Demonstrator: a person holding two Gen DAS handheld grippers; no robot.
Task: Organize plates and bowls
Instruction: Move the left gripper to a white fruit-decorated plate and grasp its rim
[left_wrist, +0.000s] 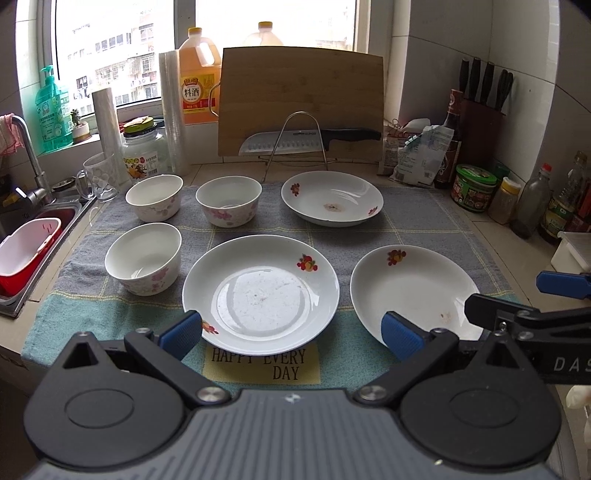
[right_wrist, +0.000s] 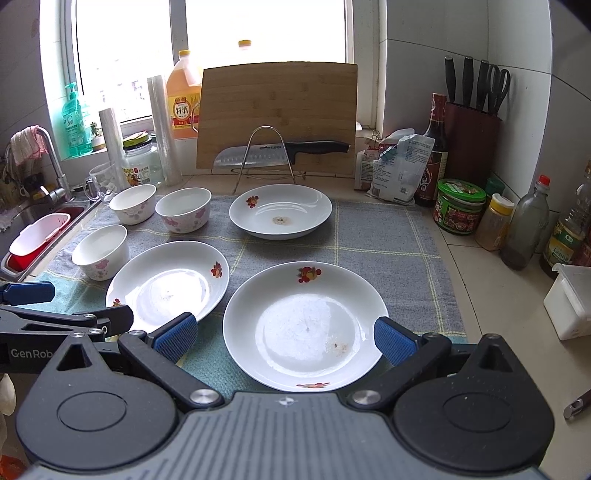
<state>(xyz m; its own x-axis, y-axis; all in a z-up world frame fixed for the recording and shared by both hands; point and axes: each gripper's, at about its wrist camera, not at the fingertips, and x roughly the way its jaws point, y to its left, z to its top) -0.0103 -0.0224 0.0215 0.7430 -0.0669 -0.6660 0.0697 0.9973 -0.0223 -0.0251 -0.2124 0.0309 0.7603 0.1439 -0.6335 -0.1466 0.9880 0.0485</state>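
Note:
Three white plates with fruit prints lie on a grey-green towel (left_wrist: 413, 214): a near-left plate (left_wrist: 260, 293) (right_wrist: 168, 282), a near-right plate (left_wrist: 415, 290) (right_wrist: 304, 325) and a far plate (left_wrist: 331, 197) (right_wrist: 280, 210). Three white bowls with pink flowers stand to the left: a near bowl (left_wrist: 144, 257) (right_wrist: 100, 251), a far-left bowl (left_wrist: 154, 196) (right_wrist: 133, 203) and a far-middle bowl (left_wrist: 228, 199) (right_wrist: 183, 208). My left gripper (left_wrist: 291, 334) hangs open in front of the near-left plate. My right gripper (right_wrist: 284, 338) hangs open over the near edge of the near-right plate. Neither holds anything.
A wire rack (left_wrist: 297, 142) with a knife (left_wrist: 310, 140) stands before a leaning cutting board (left_wrist: 301, 92) at the back. Jars and bottles (right_wrist: 524, 229) and a knife block (right_wrist: 472, 136) line the right wall. A sink (left_wrist: 44, 229) with a red tub (left_wrist: 26, 254) lies left.

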